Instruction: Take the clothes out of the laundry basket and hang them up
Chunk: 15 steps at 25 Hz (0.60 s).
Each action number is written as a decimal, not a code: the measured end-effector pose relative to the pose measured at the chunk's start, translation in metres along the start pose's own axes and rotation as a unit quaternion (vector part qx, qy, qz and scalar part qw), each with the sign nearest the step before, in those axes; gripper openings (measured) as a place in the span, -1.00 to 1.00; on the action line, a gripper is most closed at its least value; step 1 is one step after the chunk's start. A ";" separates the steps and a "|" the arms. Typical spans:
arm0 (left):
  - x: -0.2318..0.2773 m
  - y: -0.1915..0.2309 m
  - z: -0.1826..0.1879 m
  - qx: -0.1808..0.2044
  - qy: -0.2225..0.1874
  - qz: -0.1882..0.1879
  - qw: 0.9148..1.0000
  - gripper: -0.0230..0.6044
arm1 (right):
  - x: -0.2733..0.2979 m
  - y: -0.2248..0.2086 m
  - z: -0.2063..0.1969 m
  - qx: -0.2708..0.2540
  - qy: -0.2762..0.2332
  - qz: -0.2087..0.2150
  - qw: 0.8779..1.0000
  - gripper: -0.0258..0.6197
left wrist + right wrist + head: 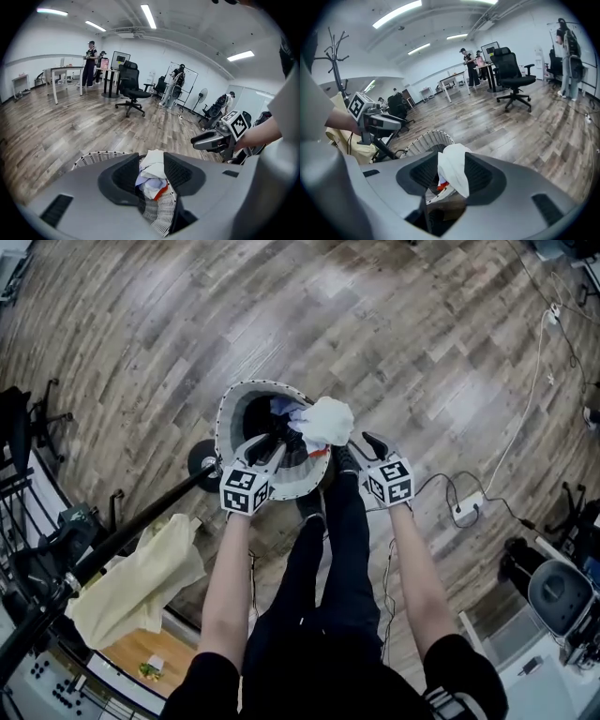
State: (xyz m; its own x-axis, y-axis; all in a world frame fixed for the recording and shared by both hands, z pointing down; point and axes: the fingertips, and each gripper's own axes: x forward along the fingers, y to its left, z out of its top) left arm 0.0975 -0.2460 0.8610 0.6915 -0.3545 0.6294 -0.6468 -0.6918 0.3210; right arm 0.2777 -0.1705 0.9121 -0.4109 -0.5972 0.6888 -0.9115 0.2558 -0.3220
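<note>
- Holds the left hand-held gripper [270,444] above the near rim of the laundry basket [225,418], jaws wide apart, pinching nothing.
- Holds the right hand-held gripper [361,448] just beside the basket's right edge, jaws also wide, empty.
- Looks through both jaw gaps onto the clothes [152,176] heaped in the basket, a white garment [328,420] on top and bulging over the right rim.
- Rests the basket on a wooden floor [394,324].
- Shows, left of the basket, a yellow cloth [141,582] draped on a black rack pole [141,521].
- Takes in, farther back, an office chair [133,91].
</note>
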 end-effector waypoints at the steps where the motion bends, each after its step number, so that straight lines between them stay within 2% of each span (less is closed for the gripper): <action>1: 0.007 0.002 -0.004 -0.006 0.003 -0.002 1.000 -0.37 | 0.006 -0.004 -0.004 0.000 0.003 0.000 1.000 -0.34; 8: 0.049 0.010 -0.037 0.009 0.029 -0.013 0.999 -0.37 | 0.042 -0.027 -0.035 0.012 0.022 -0.004 1.000 -0.35; 15: 0.088 0.031 -0.061 0.017 0.054 -0.015 0.998 -0.37 | 0.067 -0.047 -0.051 -0.004 0.038 -0.009 0.999 -0.38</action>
State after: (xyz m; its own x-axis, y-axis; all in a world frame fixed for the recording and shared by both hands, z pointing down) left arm 0.1189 -0.2600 0.9691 0.6705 -0.2652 0.6929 -0.6141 -0.7225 0.3177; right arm 0.2919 -0.1836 1.0070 -0.3936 -0.5426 0.7420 -0.9190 0.2519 -0.3033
